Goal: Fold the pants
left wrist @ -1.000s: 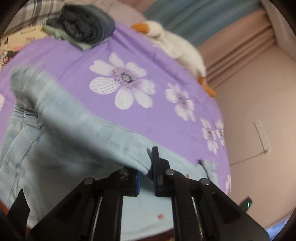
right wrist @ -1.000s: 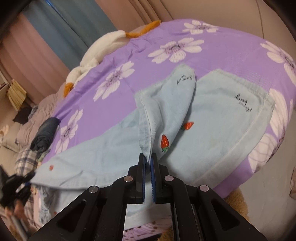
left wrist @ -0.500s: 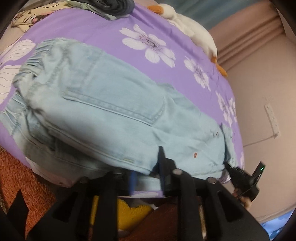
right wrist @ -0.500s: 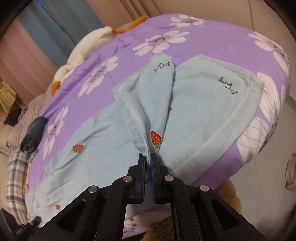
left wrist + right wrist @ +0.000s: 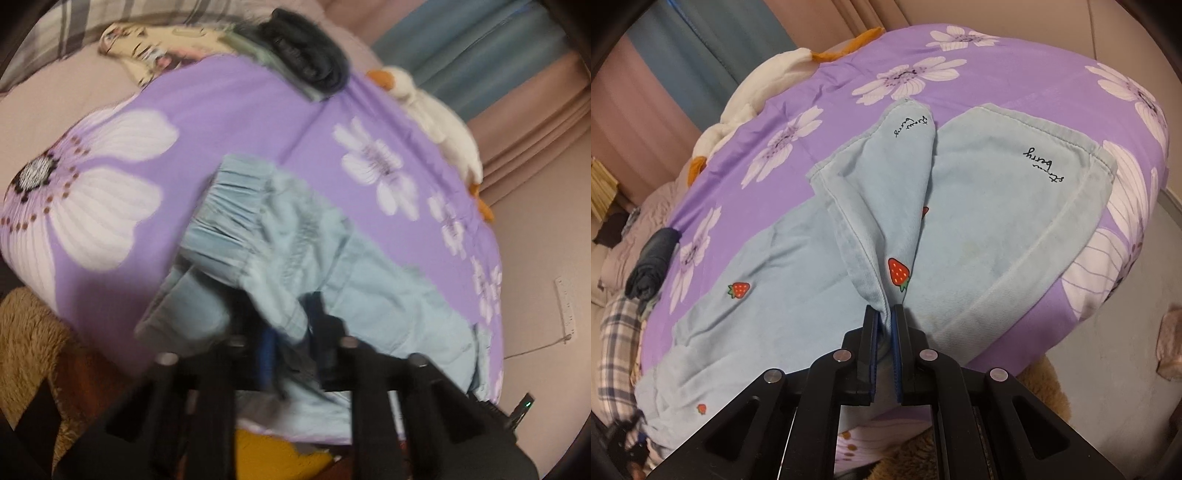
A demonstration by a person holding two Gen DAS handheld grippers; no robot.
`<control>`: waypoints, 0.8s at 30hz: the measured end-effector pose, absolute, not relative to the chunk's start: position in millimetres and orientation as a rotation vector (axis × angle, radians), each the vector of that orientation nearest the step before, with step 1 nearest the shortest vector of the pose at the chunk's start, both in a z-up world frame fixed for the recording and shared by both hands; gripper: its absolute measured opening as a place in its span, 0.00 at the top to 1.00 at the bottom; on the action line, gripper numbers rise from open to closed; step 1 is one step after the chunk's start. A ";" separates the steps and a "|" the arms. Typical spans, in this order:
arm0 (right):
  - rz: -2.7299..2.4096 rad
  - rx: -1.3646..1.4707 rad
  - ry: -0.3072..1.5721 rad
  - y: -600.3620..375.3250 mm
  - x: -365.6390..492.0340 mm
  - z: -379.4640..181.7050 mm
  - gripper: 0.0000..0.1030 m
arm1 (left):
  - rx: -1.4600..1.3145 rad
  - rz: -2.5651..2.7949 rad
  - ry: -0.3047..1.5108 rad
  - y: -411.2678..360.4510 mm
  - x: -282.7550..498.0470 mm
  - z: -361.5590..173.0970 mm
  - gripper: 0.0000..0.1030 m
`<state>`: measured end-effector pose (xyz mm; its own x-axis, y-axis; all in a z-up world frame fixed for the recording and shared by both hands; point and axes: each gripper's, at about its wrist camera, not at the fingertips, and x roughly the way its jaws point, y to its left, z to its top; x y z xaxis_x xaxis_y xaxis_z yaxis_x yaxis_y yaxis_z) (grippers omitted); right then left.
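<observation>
While the light-blue pants lie spread across the purple flowered bedspread, one leg hem is pinched between the closed jaws of the right gripper, the cloth rising in a ridge just ahead of the fingertips. The left gripper is seen blurred, its jaws closing on a bunch of denim below the gathered waistband, which lies just beyond its fingertips. For a clean fold, both grips should be kept firm and level, and the held edges carried together so the upper leg is laid squarely on the lower one. Slack between the two grippers should be drawn out first.
</observation>
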<state>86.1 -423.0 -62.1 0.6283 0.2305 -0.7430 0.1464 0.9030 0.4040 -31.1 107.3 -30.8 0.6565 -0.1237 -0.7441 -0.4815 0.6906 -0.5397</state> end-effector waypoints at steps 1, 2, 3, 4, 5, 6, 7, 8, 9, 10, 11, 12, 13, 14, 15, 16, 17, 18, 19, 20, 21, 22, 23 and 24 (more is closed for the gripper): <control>0.048 0.454 0.900 -422.1 87.4 -62.1 0.94 | -0.810 0.225 0.860 107.1 -34.0 -33.2 0.89; 0.044 0.450 0.902 -421.6 87.6 -61.9 0.94 | -0.826 0.210 0.857 107.7 -39.9 -33.8 0.89; 0.042 0.447 0.903 -420.9 88.7 -61.4 0.94 | -0.830 0.202 0.854 108.0 -44.2 -33.0 0.88; 0.039 0.440 0.905 -420.1 88.9 -61.1 0.94 | -0.826 0.200 0.857 108.8 -46.7 -32.9 0.88; 0.038 0.434 0.905 -419.6 89.0 -60.9 0.94 | -0.811 0.205 0.873 109.2 -47.7 -34.8 0.87; 0.036 0.431 0.907 -419.4 89.2 -61.1 0.94 | -0.803 0.208 0.890 109.1 -46.7 -38.2 0.86; 0.033 0.429 0.909 -419.2 89.6 -61.4 0.94 | -0.812 0.213 0.909 109.5 -43.5 -44.8 0.84; 0.029 0.428 0.911 -418.9 90.1 -61.9 0.94 | -0.830 0.218 0.920 110.8 -43.0 -50.4 0.84; 0.023 0.425 0.913 -418.4 90.6 -62.3 0.94 | -0.840 0.218 0.923 112.2 -43.9 -53.8 0.84; 0.019 0.422 0.915 -417.4 91.3 -62.5 0.94 | -0.843 0.219 0.921 112.4 -43.4 -55.9 0.84; 0.014 0.420 0.916 -416.7 91.6 -62.5 0.94 | -0.837 0.220 0.922 112.4 -43.5 -56.1 0.83; 0.008 0.413 0.917 -415.8 91.9 -62.2 0.94 | -0.829 0.221 0.925 112.6 -45.9 -56.0 0.83; 0.006 0.408 0.917 -415.0 92.2 -61.9 0.94 | -0.819 0.222 0.928 112.1 -44.7 -55.9 0.83; 0.004 0.403 0.919 -414.4 92.6 -61.9 0.94 | -0.815 0.221 0.929 112.2 -44.7 -56.4 0.83; 0.002 0.401 0.920 -413.9 93.1 -62.1 0.94 | -0.814 0.220 0.928 112.5 -45.0 -57.5 0.83; -0.001 0.401 0.921 -413.8 93.4 -62.6 0.94 | -0.816 0.217 0.926 113.0 -45.2 -58.6 0.82; -0.004 0.403 0.922 -413.9 93.7 -63.1 0.94 | -0.826 0.212 0.922 114.4 -46.2 -59.8 0.82; -0.007 0.403 0.922 -414.0 93.8 -63.2 0.94 | -0.833 0.208 0.920 115.3 -46.4 -60.6 0.82; -0.009 0.401 0.923 -413.9 93.6 -63.2 0.94 | -0.842 0.203 0.917 116.8 -47.1 -61.6 0.82; -0.011 0.397 0.924 -413.6 93.6 -63.1 0.94 | -0.846 0.200 0.917 117.4 -45.9 -61.9 0.82; -0.014 0.393 0.925 -413.2 93.7 -63.1 0.94 | -0.847 0.199 0.917 117.3 -45.9 -62.1 0.82; -0.016 0.391 0.925 -413.0 93.7 -63.2 0.94 | -0.846 0.198 0.917 117.2 -45.8 -62.1 0.82; -0.018 0.389 0.926 -412.6 93.9 -63.2 0.94 | -0.843 0.198 0.917 116.9 -45.7 -61.9 0.82; -0.020 0.387 0.926 -412.1 94.4 -63.2 0.94 | -0.840 0.199 0.916 116.7 -46.0 -61.7 0.82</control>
